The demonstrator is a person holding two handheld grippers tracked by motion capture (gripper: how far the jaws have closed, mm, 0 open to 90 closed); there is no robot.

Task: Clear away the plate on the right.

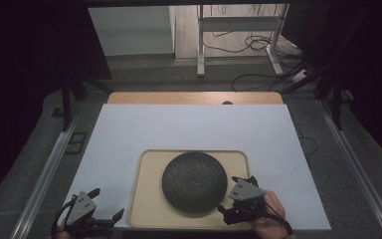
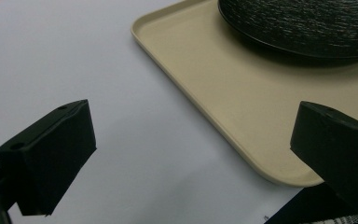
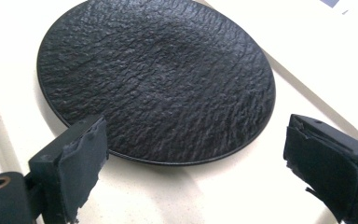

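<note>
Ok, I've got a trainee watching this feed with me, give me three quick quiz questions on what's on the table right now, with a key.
1. True or false: the black plate rests on the beige tray.
2. Which gripper is closer to the plate: A) left gripper, B) right gripper?
3. Fill in: both grippers' jaws are ____.

Key: 1 true; 2 B; 3 open, holding nothing.
</note>
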